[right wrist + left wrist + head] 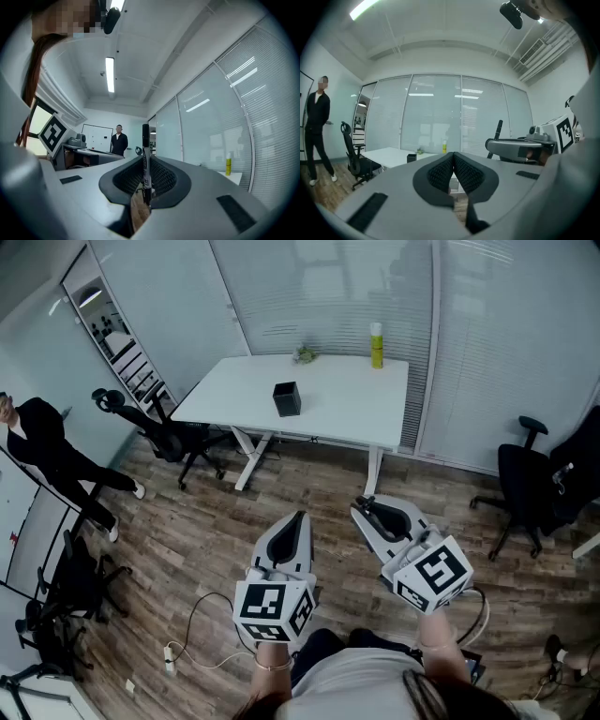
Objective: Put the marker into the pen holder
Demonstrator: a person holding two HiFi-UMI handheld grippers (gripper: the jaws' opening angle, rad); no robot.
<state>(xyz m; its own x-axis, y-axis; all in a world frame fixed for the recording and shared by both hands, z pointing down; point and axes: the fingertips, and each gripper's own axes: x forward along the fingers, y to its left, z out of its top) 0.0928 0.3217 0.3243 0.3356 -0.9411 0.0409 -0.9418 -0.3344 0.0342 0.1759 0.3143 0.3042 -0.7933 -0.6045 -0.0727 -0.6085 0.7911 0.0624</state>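
A black pen holder [287, 398] stands near the middle of a white table [328, 413] across the room, small in the left gripper view [411, 158]. My right gripper [367, 508] is shut on a black marker [146, 159] that stands upright between its jaws, with the cap end sticking up above them. In the head view the marker itself is hard to make out. My left gripper [299, 518] is shut with nothing between its pads [453, 169]. Both grippers hang over the wooden floor, well short of the table.
A yellow bottle [377, 345] and a small plant [304, 354] sit at the table's far edge. Black office chairs stand at the left [155, 423] and right [530, 479]. A person in black [52, 460] stands at the left. A cable [202, 634] lies on the floor.
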